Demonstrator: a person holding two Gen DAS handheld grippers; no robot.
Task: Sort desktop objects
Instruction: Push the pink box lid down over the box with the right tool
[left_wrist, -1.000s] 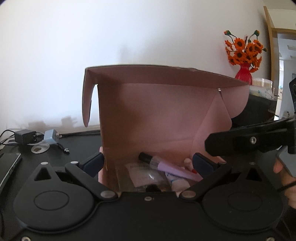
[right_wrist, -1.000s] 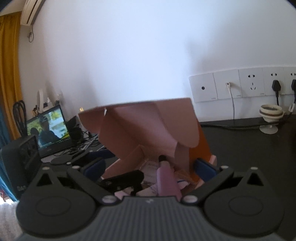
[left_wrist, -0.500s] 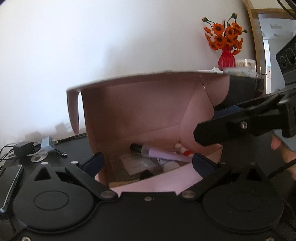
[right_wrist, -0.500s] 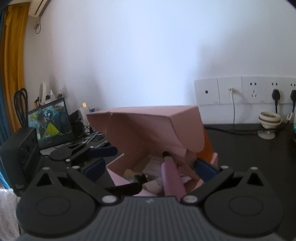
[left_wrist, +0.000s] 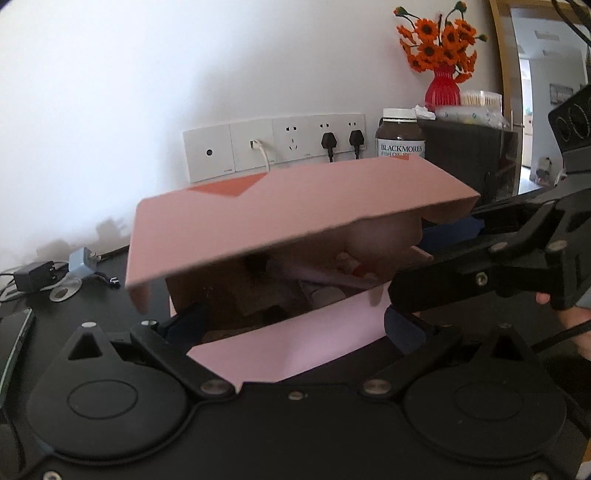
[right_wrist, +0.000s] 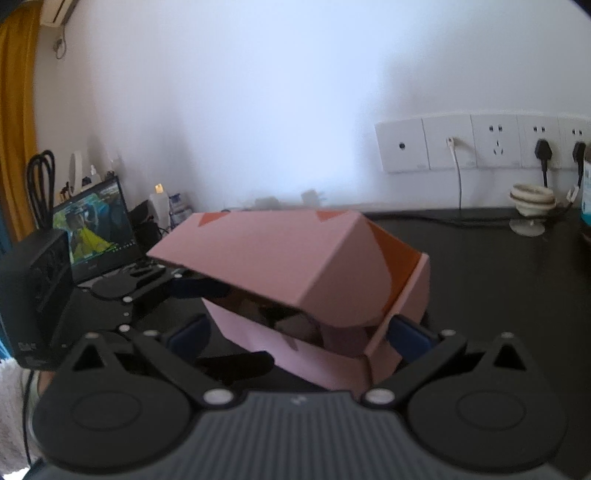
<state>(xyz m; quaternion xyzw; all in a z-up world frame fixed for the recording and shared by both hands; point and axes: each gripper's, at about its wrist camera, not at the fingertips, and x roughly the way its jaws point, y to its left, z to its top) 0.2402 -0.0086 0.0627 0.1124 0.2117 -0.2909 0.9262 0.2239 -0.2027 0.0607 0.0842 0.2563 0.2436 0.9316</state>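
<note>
A pink cardboard box (left_wrist: 295, 347) stands on the black desk, its hinged lid (left_wrist: 295, 206) tilted down low over the opening. Only a dark slit shows the inside, where a pale purple tube (left_wrist: 317, 277) and other small items lie in shadow. My left gripper (left_wrist: 293, 325) is open, its blue pads on either side of the box's front wall. In the right wrist view, my right gripper (right_wrist: 297, 336) is open around the same box (right_wrist: 314, 354) at its right front corner, under the lid (right_wrist: 280, 254). The right gripper's arm (left_wrist: 480, 266) reaches in beside the lid's right flap.
Wall sockets (left_wrist: 273, 147) with plugged cables run behind the box. A brown supplement bottle (left_wrist: 400, 136) and a red vase of orange flowers (left_wrist: 441, 85) stand at the back right. Chargers (left_wrist: 79, 262) and a phone (left_wrist: 14, 339) lie left. A laptop (right_wrist: 96, 225) and a black speaker (right_wrist: 33, 295) sit far left.
The lid has swung down from upright to nearly over the box, hiding most of the contents. Both grippers stay open at the box front.
</note>
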